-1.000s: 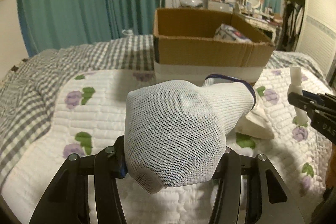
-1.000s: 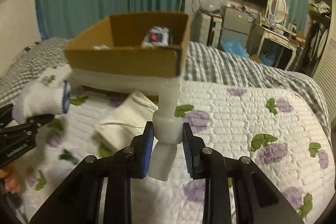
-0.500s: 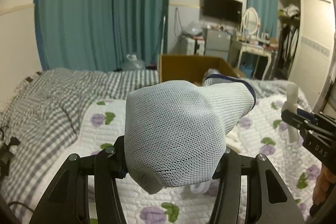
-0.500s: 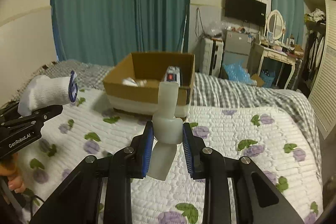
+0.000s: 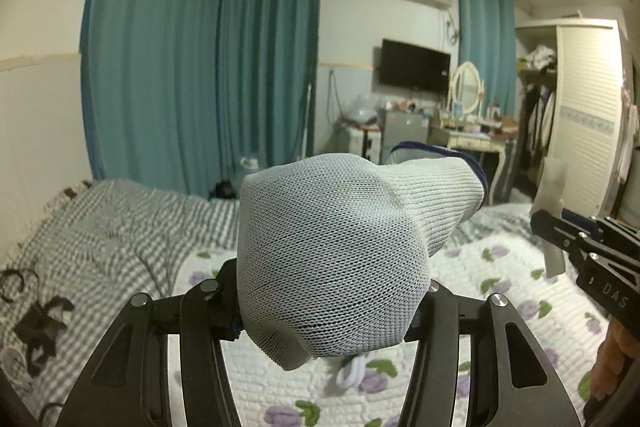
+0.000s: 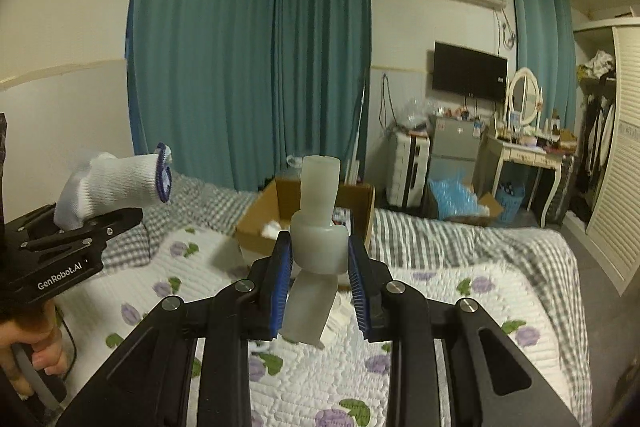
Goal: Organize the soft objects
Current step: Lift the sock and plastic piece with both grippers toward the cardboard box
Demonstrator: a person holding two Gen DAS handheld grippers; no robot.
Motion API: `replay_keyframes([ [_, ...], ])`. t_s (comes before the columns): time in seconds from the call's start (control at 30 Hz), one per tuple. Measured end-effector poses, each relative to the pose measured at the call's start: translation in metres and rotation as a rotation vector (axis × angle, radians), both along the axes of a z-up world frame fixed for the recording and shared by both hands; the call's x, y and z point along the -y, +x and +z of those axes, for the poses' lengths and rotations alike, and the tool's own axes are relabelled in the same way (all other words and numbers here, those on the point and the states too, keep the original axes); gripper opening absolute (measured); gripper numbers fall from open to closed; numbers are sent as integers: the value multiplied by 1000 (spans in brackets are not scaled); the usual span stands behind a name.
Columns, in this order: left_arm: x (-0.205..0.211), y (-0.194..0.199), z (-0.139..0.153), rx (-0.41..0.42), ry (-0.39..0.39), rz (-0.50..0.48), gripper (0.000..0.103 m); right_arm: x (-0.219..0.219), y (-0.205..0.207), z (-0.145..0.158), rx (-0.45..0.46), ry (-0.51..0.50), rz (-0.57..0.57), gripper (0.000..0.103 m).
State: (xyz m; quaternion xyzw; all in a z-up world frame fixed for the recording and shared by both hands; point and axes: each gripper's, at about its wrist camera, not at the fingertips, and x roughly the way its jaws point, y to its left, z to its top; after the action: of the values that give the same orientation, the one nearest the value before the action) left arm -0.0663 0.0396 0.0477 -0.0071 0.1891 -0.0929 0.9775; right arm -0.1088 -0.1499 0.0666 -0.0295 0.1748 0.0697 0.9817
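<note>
On the left, our left claw (image 5: 332, 311) is clamped on a balled white sock (image 5: 336, 251), its blue-edged cuff pointing forward, and we hold it raised above the bed (image 6: 440, 307), well clear of the quilt, presumably so it can travel over the rim of the box (image 6: 256, 227). In the right wrist view that box sits further back on the bed, open-topped, with what look like a few items already inside, though blur keeps us from naming them. To the right, our right claw (image 6: 320, 287) is closed around the thick middle of a pale, translucent rubbery piece (image 6: 318, 239), held upright between the blue pads (image 6: 280, 287). Gripping at the widest band likely keeps it from slipping. We judge both things are bound for the box and neither is in it yet.
</note>
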Motion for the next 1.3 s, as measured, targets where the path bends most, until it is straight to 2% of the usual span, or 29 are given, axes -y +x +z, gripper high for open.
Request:
replay_keyframes([
  [0.23,-2,-5,30,44,-30,3,52,-3,-7,31,72,-10,17,27],
  [0.43,-6,-1,44,79,-37,-2,52,-7,-4,55,126,-13,35,27],
  [0.7,-1,22,57,97,-49,-17,52,-12,16,79,182,-34,49,28],
  [0.93,5,55,58,84,-52,-18,53,-7,48,79,186,-36,47,28],
  [1.3,16,109,46,60,-30,-3,53,5,126,66,146,-11,50,29],
])
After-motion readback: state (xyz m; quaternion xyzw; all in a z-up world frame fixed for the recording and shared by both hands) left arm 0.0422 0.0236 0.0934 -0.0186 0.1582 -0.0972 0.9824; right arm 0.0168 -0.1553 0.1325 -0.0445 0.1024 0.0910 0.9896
